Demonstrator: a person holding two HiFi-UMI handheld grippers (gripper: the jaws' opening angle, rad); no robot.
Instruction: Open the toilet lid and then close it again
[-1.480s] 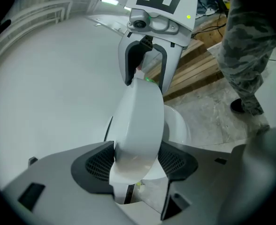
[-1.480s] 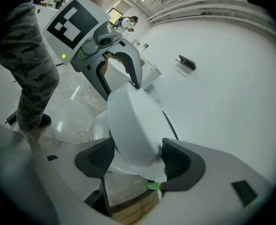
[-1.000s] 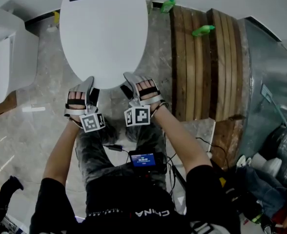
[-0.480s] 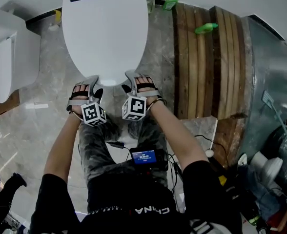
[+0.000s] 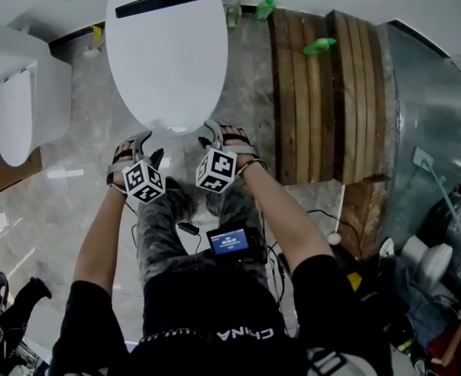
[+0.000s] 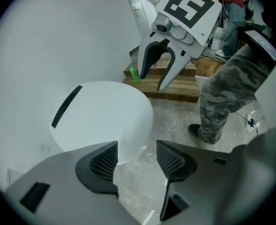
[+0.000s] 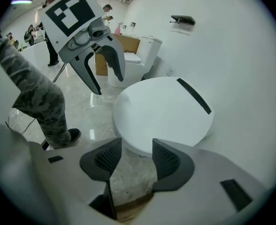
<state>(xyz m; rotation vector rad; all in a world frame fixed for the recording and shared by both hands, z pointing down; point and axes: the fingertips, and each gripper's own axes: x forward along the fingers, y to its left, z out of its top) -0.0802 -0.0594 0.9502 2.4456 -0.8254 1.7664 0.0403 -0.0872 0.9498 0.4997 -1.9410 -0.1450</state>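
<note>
Two grippers hang side by side at the front edge of the toilet lid (image 5: 168, 53), neither touching it. Lid down flat on the bowl: white, oval, with a dark strip (image 5: 161, 2) across its far end.

Just short of the lid's front edge and slightly left of its tip, the left gripper (image 5: 148, 146), tilted steeply down. Has just been drawing its jaws closer, yet shows them released, pads (image 6: 105, 161) clearly apart. Grasps nothing; through the gap, only the lid's rim and the marble floor (image 5: 74, 186), both beyond the pads.

Just short of the same edge and slightly right of the lid's tip, the right gripper (image 5: 207, 134), likewise tilted steeply down. Has also just been closing its jaws, and likewise stands released, pads (image 7: 165, 158) apart and bare. Between them again only the lid's rim and floor, farther off.

Behind the claws, on the side away from the lid, two marker cubes (image 5: 144, 181) (image 5: 217, 170), then gloved hands and bare forearms.

Farther out from the lid's front edge, camouflage trousers (image 5: 164, 241) and a small device with a blue screen (image 5: 230, 241) at the person's waist.

Left of the lid and well apart from it, a second toilet (image 5: 27, 100), also white.

Right of the lid, a stack of wooden pallets (image 5: 324, 100) with a green bottle (image 5: 321, 46) lying on top. Near the lid's far right corner, by the wall, another green bottle (image 5: 265, 8) on the floor.
</note>
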